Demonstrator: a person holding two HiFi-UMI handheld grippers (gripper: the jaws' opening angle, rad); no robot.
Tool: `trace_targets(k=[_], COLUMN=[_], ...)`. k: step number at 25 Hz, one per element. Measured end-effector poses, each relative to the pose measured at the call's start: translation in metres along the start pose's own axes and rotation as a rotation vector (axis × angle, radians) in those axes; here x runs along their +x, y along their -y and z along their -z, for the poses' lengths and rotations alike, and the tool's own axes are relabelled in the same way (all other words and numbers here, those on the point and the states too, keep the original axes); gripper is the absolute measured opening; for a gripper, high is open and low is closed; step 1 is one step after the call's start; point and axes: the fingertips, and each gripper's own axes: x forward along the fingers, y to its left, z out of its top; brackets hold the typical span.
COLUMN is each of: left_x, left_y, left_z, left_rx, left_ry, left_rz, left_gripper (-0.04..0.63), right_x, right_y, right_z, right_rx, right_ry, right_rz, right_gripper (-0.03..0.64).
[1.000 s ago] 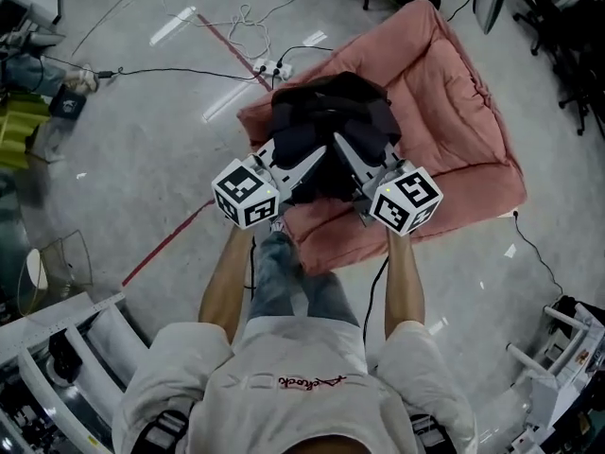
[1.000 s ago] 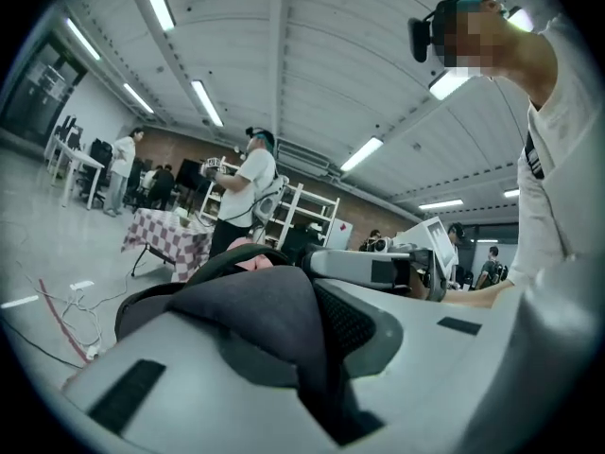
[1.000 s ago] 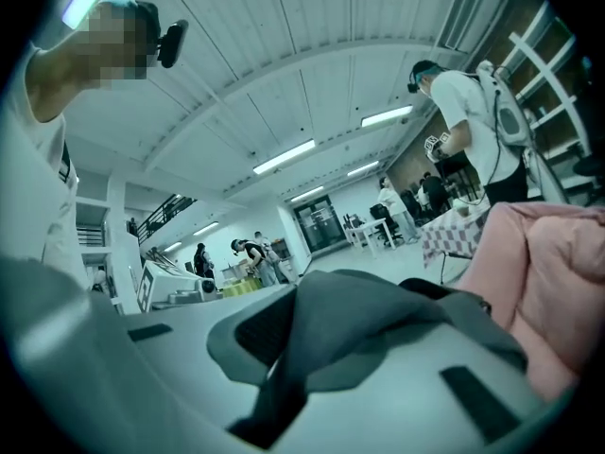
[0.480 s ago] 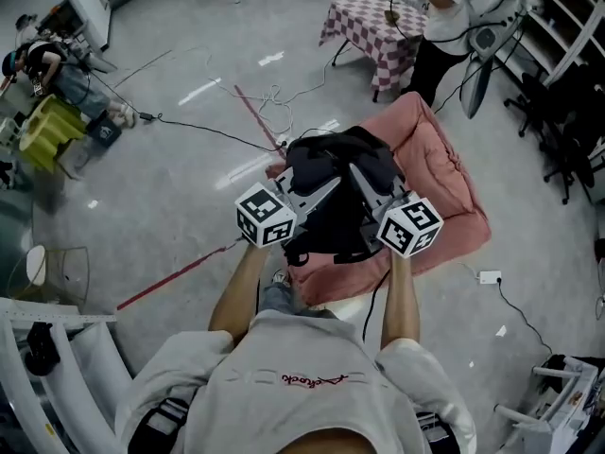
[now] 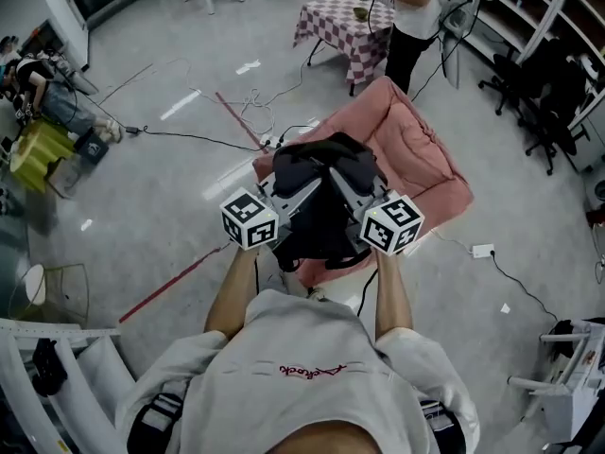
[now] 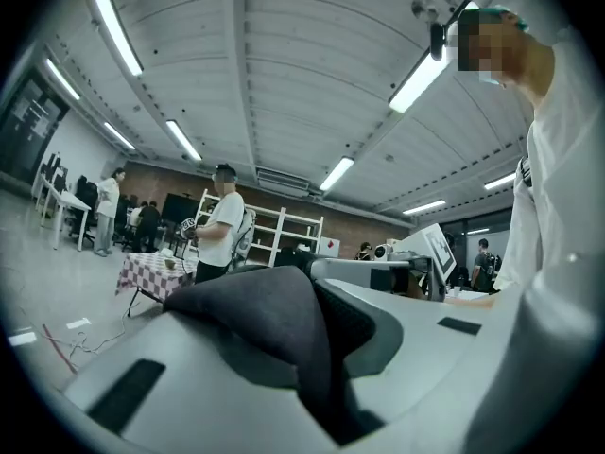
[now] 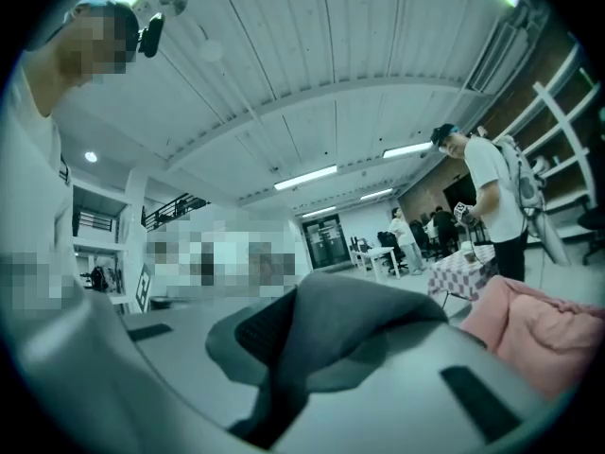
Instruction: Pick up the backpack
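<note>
The black backpack hangs in the air above the pink cushion, carried between both grippers. My left gripper is shut on a fold of the bag's dark fabric, which bulges up from between its jaws in the left gripper view. My right gripper is shut on another fold of the same fabric. Both marker cubes sit side by side in front of the person's chest. The lower part of the bag dangles behind the grippers, with a strap loop hanging below it.
A checkered table with a person beside it stands at the back. Cables and a red tape line cross the floor. A power strip lies right of the cushion. Office chairs stand at right.
Both grippers have risen together with the backpack, which has lifted off the pink cushion. The head view now takes in more of the room behind.
</note>
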Motion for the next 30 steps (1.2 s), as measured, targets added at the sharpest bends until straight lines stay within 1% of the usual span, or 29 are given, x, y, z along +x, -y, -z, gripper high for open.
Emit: trace_targets(k=[4, 9, 13, 17, 21, 24, 30], left_x=[-0.004, -0.017, -0.03, -0.038, -0.048, -0.057, -0.069], left_y=[0.012, 0.029, 0.048, 0.063, 0.076, 0.087, 0.098], left_z=[0.013, 0.017, 0.024, 0.039, 0.064, 0.079, 0.081], left_rx=[-0.032, -0.051, -0.053, -0.066, -0.103, -0.116, -0.132], left_ry=[-0.006, -0.011, -0.03, -0.059, -0.104, -0.134, -0.125], left_rz=[0.026, 0.069, 0.112, 0.148, 0.164, 0.174, 0.186], left_gripper=[0.049, 0.048, 0.048, 0.048, 0.048, 0.048, 0.048], right_x=[-0.016, -0.029, -0.044, -0.057, -0.071, -0.08, -0.088], right_y=[-0.011, -0.029, -0.048, -0.057, -0.067, -0.076, -0.091], right_z=[0.014, 0.018, 0.026, 0.041, 0.067, 0.082, 0.085], right_rx=[-0.002, 0.009, 0.021, 0.054, 0.095, 0.118, 0.122], right_ry=[-0.017, -0.01, -0.004, -0.008, -0.03, -0.046, -0.031], right_rz=[0.031, 0.084, 0.134, 0.176, 0.215, 0.231, 0.242], right_gripper=[0.047, 0.048, 0.048, 0.048, 0.048, 0.048, 0.048])
